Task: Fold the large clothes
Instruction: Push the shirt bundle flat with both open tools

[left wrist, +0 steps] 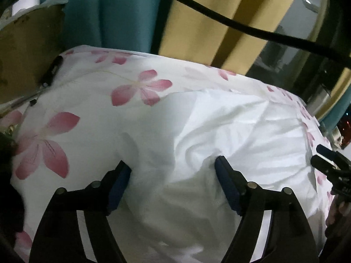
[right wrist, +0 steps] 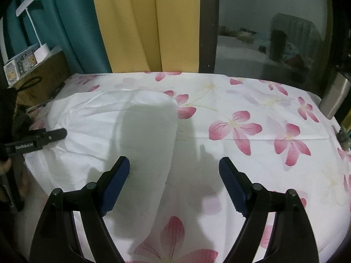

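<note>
A white garment [left wrist: 219, 131] lies crumpled on a table covered by a white sheet with pink flowers [left wrist: 140, 85]. My left gripper [left wrist: 173, 166] is open just above the garment, with white cloth under the gap and nothing pinched between its blue pads [left wrist: 118, 186]. In the right wrist view the garment [right wrist: 122, 127] fills the left half of the flowered sheet [right wrist: 241, 100]. My right gripper [right wrist: 174, 164] is open over the garment's right edge, holding nothing. The left gripper [right wrist: 58, 134] shows at the garment's left side, and the right gripper [left wrist: 318, 154] at the far right of the left wrist view.
Teal curtains [right wrist: 65, 26] and yellow curtains [right wrist: 142, 22] hang behind the table beside a dark window [right wrist: 274, 32]. A cardboard box [right wrist: 43, 74] at the back left carries a white lamp [right wrist: 35, 26] and small printed boxes. A metal flask [right wrist: 333, 98] stands at the right edge. A black cable [left wrist: 219, 15] crosses overhead.
</note>
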Demonstrator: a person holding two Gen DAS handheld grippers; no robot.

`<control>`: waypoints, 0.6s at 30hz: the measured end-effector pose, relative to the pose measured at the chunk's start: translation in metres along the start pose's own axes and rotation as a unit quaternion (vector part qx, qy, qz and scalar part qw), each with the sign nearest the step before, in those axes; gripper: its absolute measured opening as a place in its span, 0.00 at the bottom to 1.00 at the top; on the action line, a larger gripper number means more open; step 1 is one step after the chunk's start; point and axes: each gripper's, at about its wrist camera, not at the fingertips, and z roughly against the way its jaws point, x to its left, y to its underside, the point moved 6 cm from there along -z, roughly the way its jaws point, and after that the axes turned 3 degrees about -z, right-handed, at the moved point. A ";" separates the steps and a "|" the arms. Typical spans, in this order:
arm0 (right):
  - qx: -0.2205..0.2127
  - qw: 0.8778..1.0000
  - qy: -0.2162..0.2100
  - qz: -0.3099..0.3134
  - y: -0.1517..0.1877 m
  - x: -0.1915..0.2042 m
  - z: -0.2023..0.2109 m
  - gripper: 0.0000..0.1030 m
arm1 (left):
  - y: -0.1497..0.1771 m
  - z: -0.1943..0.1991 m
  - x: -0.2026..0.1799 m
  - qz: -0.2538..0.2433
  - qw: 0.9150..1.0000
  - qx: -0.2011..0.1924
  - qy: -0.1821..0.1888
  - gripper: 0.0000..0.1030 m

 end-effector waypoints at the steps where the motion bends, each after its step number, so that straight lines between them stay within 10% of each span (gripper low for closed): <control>1: 0.000 1.000 -0.001 0.000 -0.001 0.000 -0.001 0.81 | -0.001 0.000 0.003 0.005 1.000 0.001 0.000 0.79; 18: 0.004 1.000 -0.017 -0.002 -0.016 0.003 -0.025 0.81 | -0.008 -0.012 -0.032 0.019 0.991 0.027 0.132 0.87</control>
